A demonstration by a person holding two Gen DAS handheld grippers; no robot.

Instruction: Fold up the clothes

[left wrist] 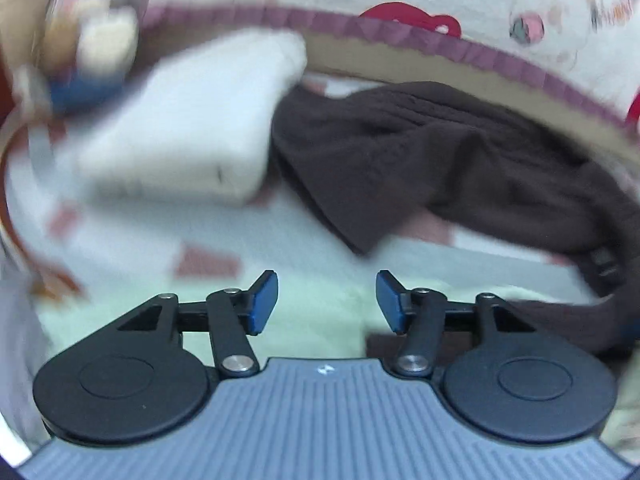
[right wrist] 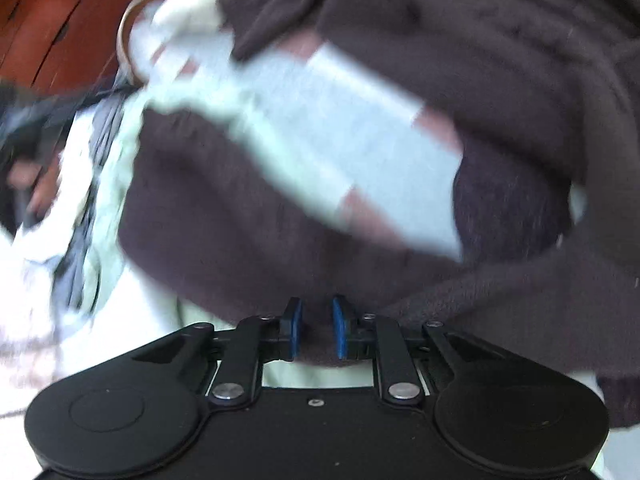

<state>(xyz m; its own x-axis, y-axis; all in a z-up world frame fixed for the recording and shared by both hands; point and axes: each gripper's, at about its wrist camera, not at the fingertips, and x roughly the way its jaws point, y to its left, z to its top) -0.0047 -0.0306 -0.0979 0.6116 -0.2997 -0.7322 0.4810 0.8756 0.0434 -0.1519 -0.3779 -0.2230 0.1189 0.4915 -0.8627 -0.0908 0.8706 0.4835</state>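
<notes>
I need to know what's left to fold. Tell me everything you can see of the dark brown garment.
The dark brown garment looks like a soft knit, unfolded and rumpled. It lies spread on the pale patterned bed cover, right beside a folded white cloth. In the right wrist view an edge of it sits between the blue pads of the right gripper, which look pressed on it.

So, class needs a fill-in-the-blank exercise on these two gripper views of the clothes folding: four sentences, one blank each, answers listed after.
1. The crumpled garment is dark ___.
2. Beside it lies a folded ___ garment.
3. The left gripper stands open, with ___ between its pads.
4. The right gripper has dark ___ between its pads.

Answers: brown; white; nothing; fabric
</notes>
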